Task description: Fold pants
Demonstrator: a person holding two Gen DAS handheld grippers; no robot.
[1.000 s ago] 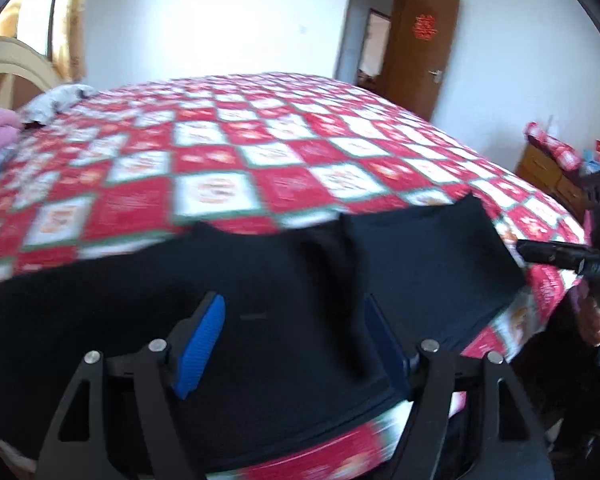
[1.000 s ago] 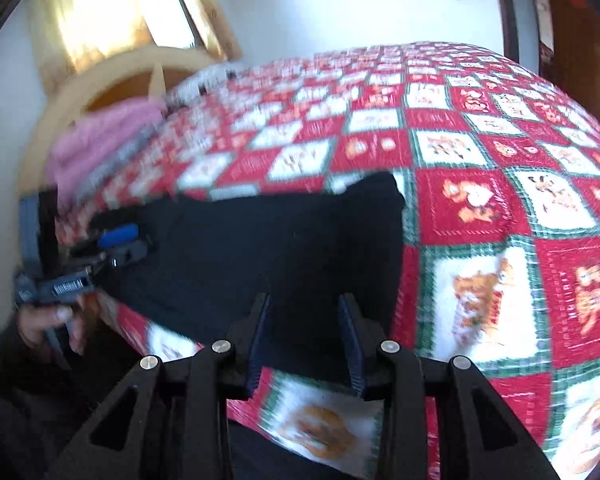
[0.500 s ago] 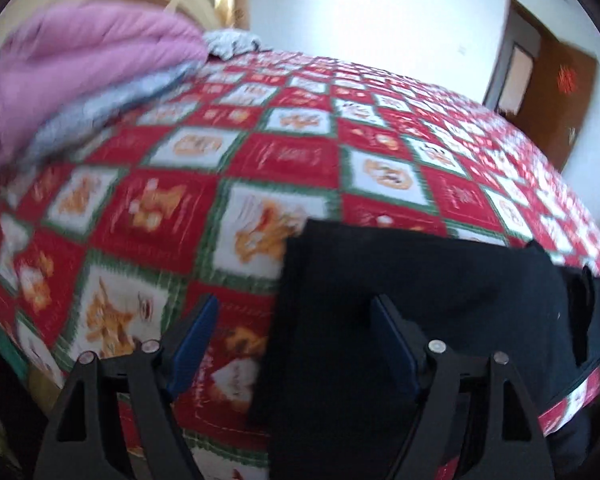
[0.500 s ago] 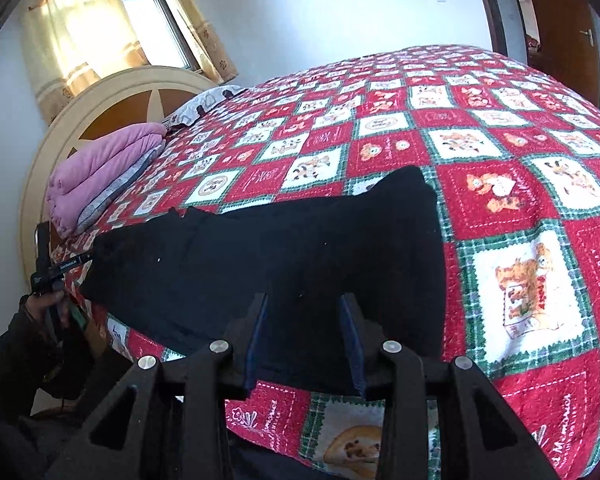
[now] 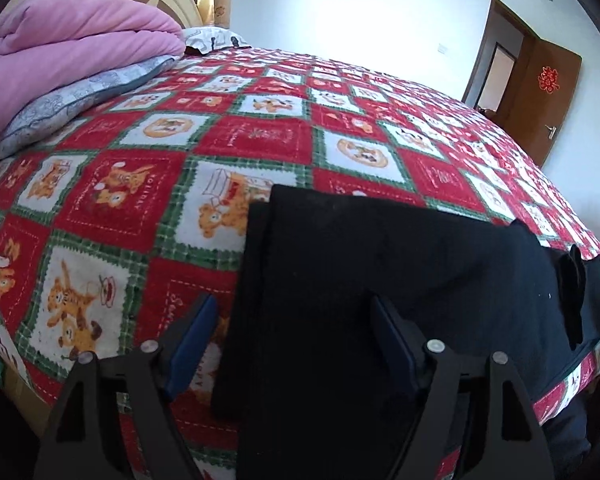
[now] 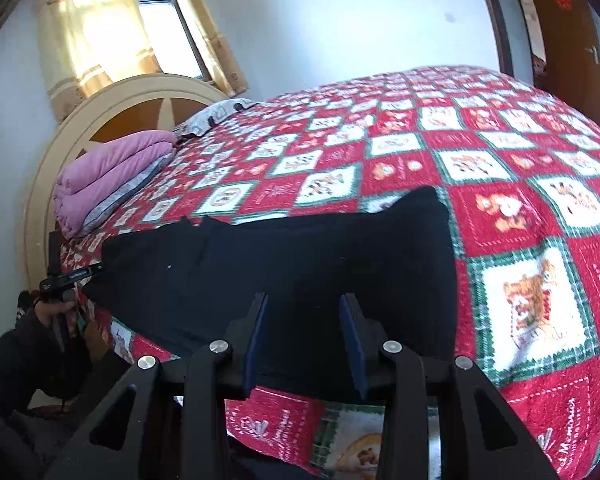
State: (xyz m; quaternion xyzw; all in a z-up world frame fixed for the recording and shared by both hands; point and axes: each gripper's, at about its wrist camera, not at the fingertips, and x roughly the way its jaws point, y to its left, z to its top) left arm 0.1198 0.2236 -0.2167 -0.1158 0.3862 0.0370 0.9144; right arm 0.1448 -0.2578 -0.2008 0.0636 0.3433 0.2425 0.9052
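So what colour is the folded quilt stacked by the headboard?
Pink, with a grey patterned underside: the folded quilt shows best in the left wrist view.

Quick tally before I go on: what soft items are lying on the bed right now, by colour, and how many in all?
Black: 1, the pants, laid flat near the bed's edge
Pink and grey: 1, the folded quilt by the headboard
White patterned: 1, the pillow behind it
Total: 3, all on the red checked bedspread
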